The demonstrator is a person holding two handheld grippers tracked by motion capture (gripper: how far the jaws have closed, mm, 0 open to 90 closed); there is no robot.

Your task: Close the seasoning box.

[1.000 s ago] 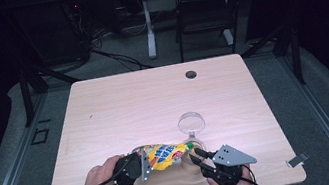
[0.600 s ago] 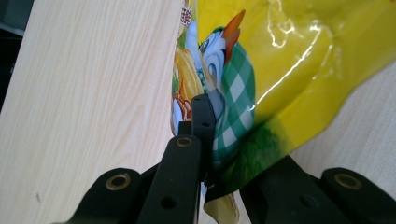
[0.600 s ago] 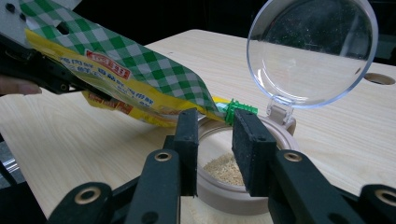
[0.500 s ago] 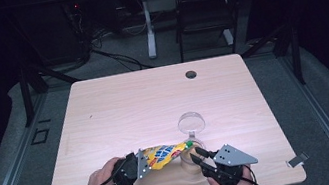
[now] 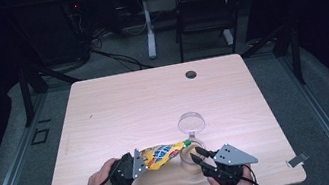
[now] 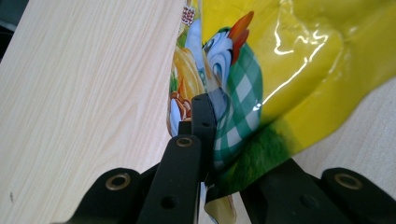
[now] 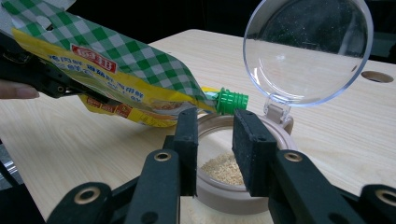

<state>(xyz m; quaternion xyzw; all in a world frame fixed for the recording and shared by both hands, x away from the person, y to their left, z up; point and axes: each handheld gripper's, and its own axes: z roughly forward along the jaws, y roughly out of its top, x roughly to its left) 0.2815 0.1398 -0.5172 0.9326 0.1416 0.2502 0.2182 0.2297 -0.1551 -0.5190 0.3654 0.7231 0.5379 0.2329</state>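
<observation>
A yellow and green-checked pouch (image 5: 162, 153) hangs tilted over the table's front, its bottom end pinched in my left gripper (image 5: 136, 164), which is shut on it (image 6: 229, 121). The pouch (image 7: 126, 70) slopes down to a green spout (image 7: 231, 101) that sits over the rim of a small beige jar (image 7: 219, 196). Pale granules (image 7: 224, 165) lie inside the jar. Its clear round lid (image 7: 308, 51) stands hinged open behind it. My right gripper (image 7: 215, 121) is at the jar's near side, jaws apart with a gap between them, over the rim (image 5: 196, 155).
The wooden table (image 5: 129, 108) has a round cable hole (image 5: 191, 74) near its far edge. A chair (image 5: 204, 9) and desk legs stand in the dark behind. Both hands are close to the table's front edge.
</observation>
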